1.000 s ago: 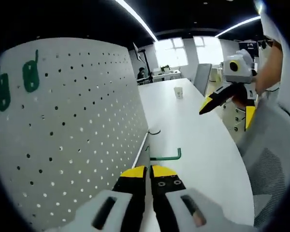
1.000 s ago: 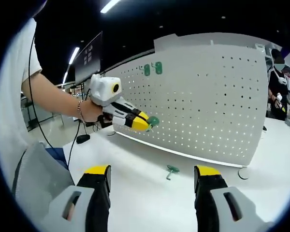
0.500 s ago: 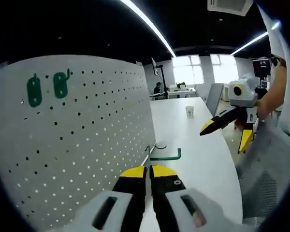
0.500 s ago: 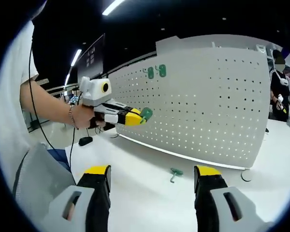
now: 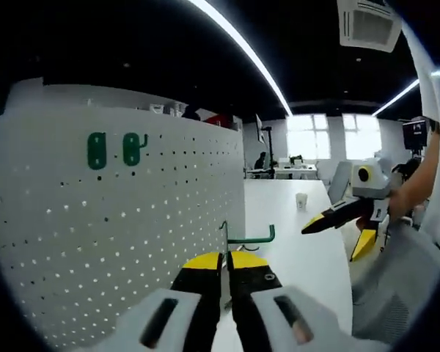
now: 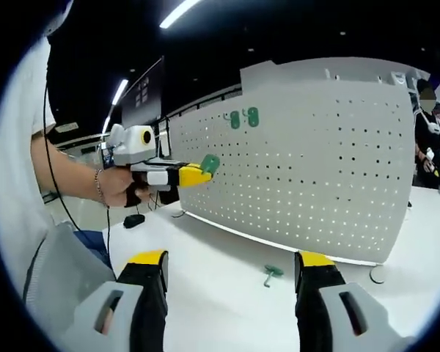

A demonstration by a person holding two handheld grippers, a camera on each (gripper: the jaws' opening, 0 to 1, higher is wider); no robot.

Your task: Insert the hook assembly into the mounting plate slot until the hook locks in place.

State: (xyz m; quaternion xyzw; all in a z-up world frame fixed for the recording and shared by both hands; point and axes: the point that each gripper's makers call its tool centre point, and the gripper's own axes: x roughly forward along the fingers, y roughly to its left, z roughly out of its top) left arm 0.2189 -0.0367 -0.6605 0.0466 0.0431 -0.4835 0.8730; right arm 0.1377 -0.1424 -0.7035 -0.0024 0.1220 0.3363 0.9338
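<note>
My left gripper (image 5: 226,258) is shut on a green hook assembly (image 5: 248,239), whose rod sticks out past the yellow jaw tips. In the right gripper view the left gripper (image 6: 196,174) holds the hook's green plate (image 6: 210,163) in the air, close to the white pegboard (image 6: 323,169) but apart from it. Two green hooks (image 6: 243,117) hang high on the board, also seen as green hooks (image 5: 117,149) in the left gripper view. My right gripper (image 6: 233,268) stands open over the table, holding nothing. It appears as the right gripper (image 5: 336,235) at the right.
Another green hook (image 6: 271,273) lies on the white table (image 6: 220,293) in front of the board. A small round foot (image 6: 378,275) sits by the board's right end. A paper cup (image 5: 301,201) stands far down the table. A person (image 6: 429,139) stands at the right edge.
The left gripper has risen with the green hook, from near the table to mid-height beside the pegboard. The right gripper has stayed open and nearly still.
</note>
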